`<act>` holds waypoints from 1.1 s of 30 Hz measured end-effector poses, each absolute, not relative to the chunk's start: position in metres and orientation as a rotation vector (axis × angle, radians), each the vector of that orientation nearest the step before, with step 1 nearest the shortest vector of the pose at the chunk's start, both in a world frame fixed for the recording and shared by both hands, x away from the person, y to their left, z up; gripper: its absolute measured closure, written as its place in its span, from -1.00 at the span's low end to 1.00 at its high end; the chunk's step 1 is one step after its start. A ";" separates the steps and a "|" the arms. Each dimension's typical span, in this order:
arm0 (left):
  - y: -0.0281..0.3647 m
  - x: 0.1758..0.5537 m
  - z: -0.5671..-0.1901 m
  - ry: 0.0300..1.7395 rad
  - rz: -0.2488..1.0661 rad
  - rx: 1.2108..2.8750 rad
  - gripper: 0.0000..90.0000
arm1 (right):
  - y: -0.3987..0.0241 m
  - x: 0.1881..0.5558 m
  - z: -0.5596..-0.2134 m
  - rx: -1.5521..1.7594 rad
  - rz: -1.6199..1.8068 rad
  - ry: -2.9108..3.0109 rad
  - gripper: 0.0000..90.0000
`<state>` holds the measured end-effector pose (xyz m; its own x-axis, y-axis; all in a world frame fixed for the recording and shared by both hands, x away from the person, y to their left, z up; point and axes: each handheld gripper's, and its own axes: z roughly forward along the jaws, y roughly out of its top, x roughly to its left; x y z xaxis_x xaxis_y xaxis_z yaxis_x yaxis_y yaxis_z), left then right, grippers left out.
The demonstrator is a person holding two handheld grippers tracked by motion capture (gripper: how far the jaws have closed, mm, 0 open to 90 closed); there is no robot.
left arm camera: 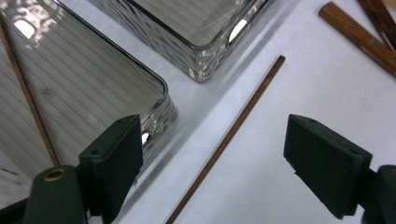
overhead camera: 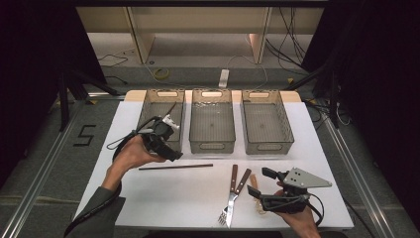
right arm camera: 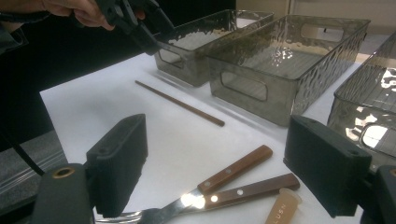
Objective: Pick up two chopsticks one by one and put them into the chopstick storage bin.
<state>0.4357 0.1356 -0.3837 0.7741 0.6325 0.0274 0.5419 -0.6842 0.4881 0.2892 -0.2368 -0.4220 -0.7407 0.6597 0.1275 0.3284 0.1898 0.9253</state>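
Chopsticks, thin dark-brown wood: one (left arm camera: 28, 93) already in leftmost clear plastic bin (overhead camera: 161, 120), other (overhead camera: 176, 167) on white table (overhead camera: 163, 198), open empty left gripper (overhead camera: 166, 144) near it; fork (overhead camera: 233, 196), knife (overhead camera: 232, 188) remain; right gripper (overhead camera: 265, 186) open, idle.

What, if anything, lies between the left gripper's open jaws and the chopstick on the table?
Nothing visible does. The left gripper hangs open above the chopstick, which lies alone on the white table beside the left bin's corner; only that wall is close by.
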 end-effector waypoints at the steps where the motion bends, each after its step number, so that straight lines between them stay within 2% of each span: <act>1: 0.135 0.436 -0.385 0.884 0.258 2.515 -0.57 | -0.237 0.289 -0.422 0.938 1.567 2.171 -0.51; 16: 0.128 0.442 -0.416 0.917 0.171 2.655 -0.49 | -0.237 0.289 -0.422 0.940 1.568 2.171 -0.51; 25: 0.128 0.446 -0.430 0.921 0.156 2.697 -0.13 | -0.237 0.289 -0.422 0.937 1.566 2.175 -0.51; 33: 0.128 0.451 -0.442 0.909 0.092 2.722 0.14 | -0.236 0.289 -0.423 0.933 1.562 2.180 -0.50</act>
<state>0.4506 0.1282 -0.4419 0.8013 0.5977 -0.0247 0.5806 -0.7671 0.2728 0.2889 -0.2358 -0.4227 -0.7439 0.6566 0.1249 0.3294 0.1976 0.9233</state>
